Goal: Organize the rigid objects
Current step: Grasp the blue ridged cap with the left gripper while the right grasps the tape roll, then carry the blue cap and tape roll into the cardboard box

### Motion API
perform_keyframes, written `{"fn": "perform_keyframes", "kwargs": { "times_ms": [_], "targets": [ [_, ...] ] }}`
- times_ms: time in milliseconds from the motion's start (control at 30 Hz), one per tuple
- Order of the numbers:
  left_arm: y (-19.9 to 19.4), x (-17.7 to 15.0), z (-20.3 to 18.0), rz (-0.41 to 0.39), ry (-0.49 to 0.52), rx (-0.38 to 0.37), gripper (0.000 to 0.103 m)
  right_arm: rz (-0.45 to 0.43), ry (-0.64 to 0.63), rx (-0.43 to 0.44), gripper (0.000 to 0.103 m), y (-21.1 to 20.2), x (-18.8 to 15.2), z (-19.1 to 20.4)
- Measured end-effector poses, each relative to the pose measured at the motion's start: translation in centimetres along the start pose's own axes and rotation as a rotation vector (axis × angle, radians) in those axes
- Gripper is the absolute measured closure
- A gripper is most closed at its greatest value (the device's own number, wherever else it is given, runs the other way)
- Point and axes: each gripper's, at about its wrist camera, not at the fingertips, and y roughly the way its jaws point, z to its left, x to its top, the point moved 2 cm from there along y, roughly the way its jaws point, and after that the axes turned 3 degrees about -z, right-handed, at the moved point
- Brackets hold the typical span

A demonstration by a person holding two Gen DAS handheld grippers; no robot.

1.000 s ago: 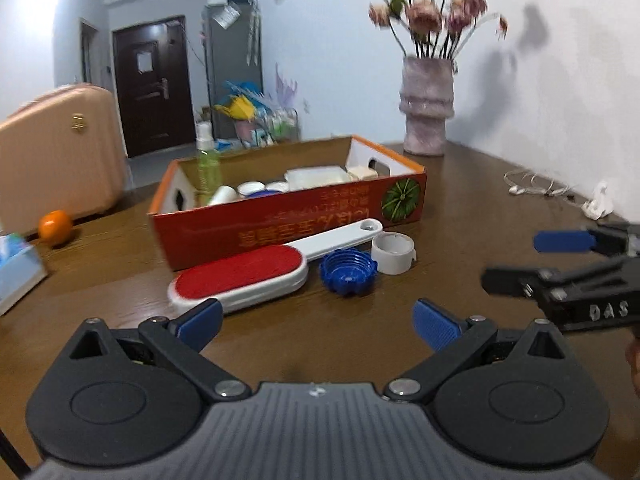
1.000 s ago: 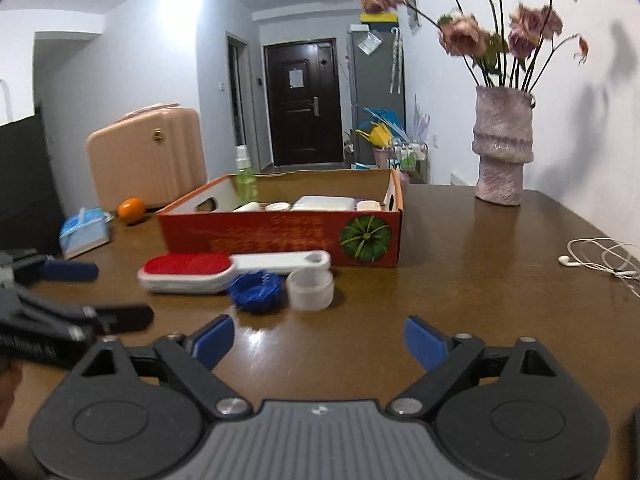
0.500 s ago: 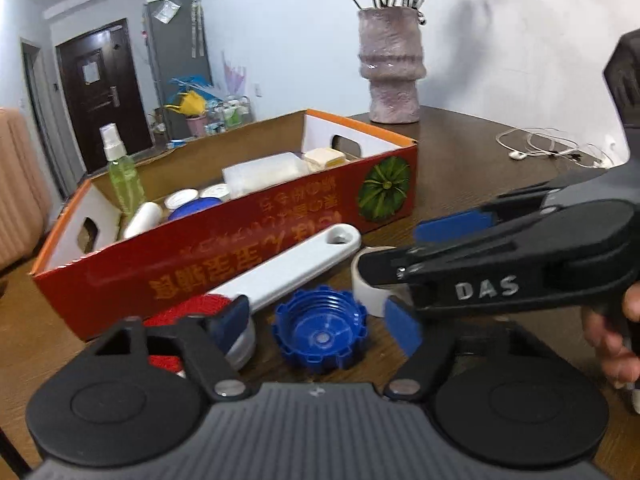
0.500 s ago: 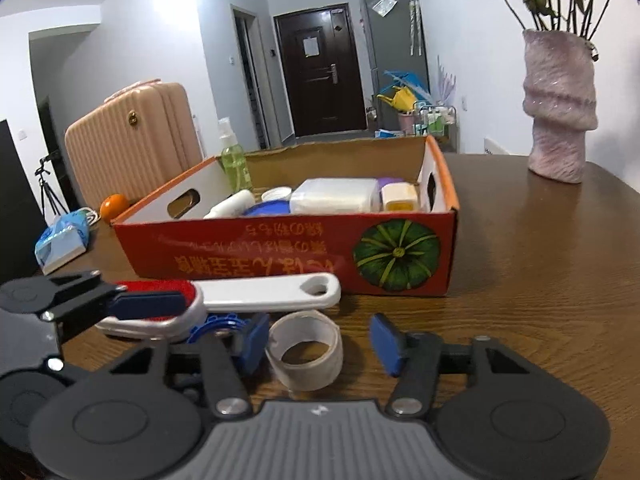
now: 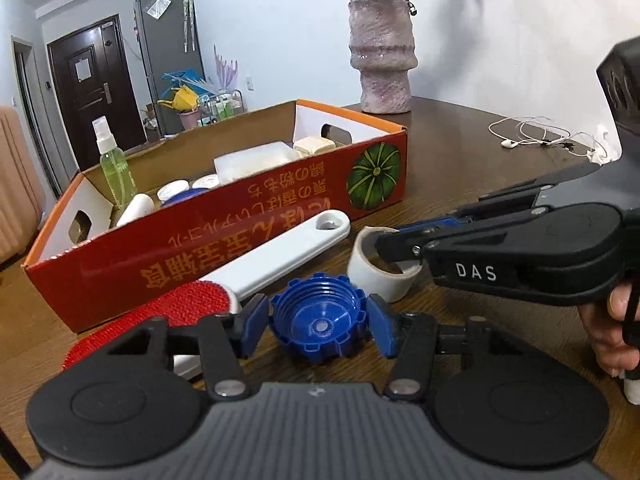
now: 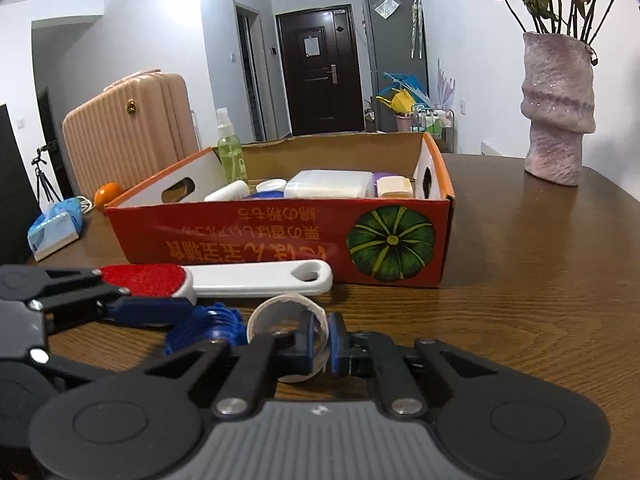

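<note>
- On the wood-grain table point(image 6: 520, 280), just in front of the red cardboard box point(image 6: 280, 236), we see three loose items: ribbed blue plastic cap point(image 5: 316, 316), white tape roll point(image 5: 376, 268), lint brush point(image 5: 256, 264) with red fuzzy pad and flat white handle.
- Our left gripper point(image 5: 316, 320): jaws have just been closing, blue pads now pressed on both sides of the notched cap, which sits on the table.
- Our right gripper point(image 6: 322, 340): jaws have just closed, pinching the thin wall of the tape roll, one pad inside the ring, one outside.
- Box holds a green spray bottle point(image 6: 231, 148), white tubs and a pale rectangular pack.
- Rough pink vase point(image 6: 558, 112) stands well apart at right.
</note>
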Motion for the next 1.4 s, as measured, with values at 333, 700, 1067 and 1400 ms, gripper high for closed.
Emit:
{"fn": "perform_keyframes", "kwargs": {
  "times_ms": [333,700,1067,1400],
  "targets": [
    [-6.3,-0.2,0.1,-0.091,-0.018,0.099,0.049,-0.117,-0.028,-0.081,0.096,-5.2,0.3,1.1],
    [-20.3,-6.5,0.2,-0.175,-0.192,0.181,0.049,-0.09,-0.11,-0.033,0.096,-17.1,-6.1,8.8],
    [-25.0,-7.8,0.7,-0.24,-0.24,0.184,0.049,-0.114,-0.161,0.001,0.096,-18.9,-5.8,12.5],
    [-19.5,-1.2,7.3,-0.261,-0.26,0.156,0.049,-0.186,-0.22,0.051,0.096,-12.1,2.7,12.2]
  ]
}}
